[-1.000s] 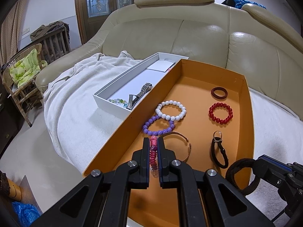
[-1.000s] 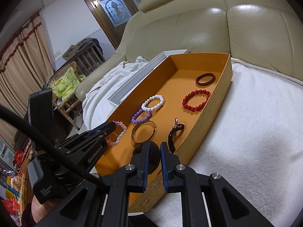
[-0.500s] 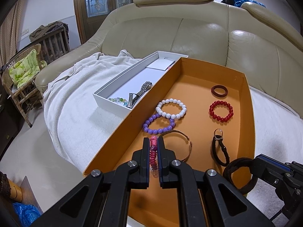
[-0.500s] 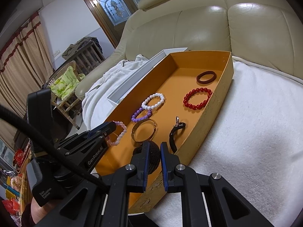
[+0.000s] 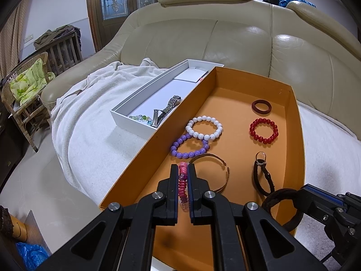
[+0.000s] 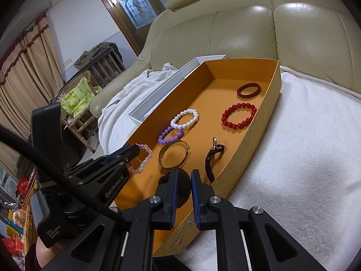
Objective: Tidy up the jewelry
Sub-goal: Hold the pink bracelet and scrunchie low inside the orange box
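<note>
An orange tray (image 5: 293, 117) on a white towel holds white (image 5: 204, 127), purple (image 5: 188, 146) and red (image 5: 263, 130) bead bracelets, a brown ring (image 5: 261, 106), a gold bangle (image 5: 212, 171) and a dark cord bracelet (image 5: 262, 176). My left gripper (image 5: 182, 171) is shut on a pink bead bracelet (image 5: 182, 185) over the tray's near left end; the pink bracelet also shows in the right wrist view (image 6: 144, 158). My right gripper (image 6: 183, 176) is shut on a dark braided bracelet (image 6: 180, 187) over the tray's near right corner, also seen in the left wrist view (image 5: 282, 207).
A white box (image 5: 135, 117) left of the tray holds a metal watch (image 5: 167, 110) and small glass beads (image 5: 141, 117). A beige leather sofa (image 5: 225, 38) rises behind. A wicker chair (image 5: 24, 90) stands at the left, past the towel's edge.
Both grippers have drawn back slightly from the tray with their bracelets still held. The items in the tray have not moved.
</note>
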A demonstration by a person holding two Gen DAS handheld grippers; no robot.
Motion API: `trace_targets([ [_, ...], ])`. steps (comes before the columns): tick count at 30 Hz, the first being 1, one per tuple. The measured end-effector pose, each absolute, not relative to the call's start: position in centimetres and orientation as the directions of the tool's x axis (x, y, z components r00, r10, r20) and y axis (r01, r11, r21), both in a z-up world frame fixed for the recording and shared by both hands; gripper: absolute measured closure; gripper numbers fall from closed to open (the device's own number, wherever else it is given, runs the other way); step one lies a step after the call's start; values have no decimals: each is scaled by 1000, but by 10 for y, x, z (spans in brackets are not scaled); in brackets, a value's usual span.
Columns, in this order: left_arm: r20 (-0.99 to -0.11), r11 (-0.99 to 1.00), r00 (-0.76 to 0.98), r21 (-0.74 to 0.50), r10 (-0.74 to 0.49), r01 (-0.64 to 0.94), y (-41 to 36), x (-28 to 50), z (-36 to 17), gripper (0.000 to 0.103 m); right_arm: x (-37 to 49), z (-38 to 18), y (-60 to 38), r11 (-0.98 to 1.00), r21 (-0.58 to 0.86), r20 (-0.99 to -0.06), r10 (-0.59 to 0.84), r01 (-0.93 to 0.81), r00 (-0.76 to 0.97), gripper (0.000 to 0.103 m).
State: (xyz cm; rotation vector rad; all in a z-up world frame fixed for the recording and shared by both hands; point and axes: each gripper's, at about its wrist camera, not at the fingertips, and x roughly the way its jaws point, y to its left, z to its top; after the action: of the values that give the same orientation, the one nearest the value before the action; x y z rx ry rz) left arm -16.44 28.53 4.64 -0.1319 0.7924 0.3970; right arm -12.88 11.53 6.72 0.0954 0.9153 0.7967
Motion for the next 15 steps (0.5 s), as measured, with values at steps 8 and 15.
trace_targets([
  [8, -716, 919, 632, 31, 295, -394, 285, -164, 46, 96, -129, 65, 116, 717, 394, -675, 651, -575, 348, 90],
  [15, -717, 919, 632, 31, 295, -393, 285, -164, 46, 96, -129, 65, 117, 718, 391, -676, 649, -576, 349, 90],
])
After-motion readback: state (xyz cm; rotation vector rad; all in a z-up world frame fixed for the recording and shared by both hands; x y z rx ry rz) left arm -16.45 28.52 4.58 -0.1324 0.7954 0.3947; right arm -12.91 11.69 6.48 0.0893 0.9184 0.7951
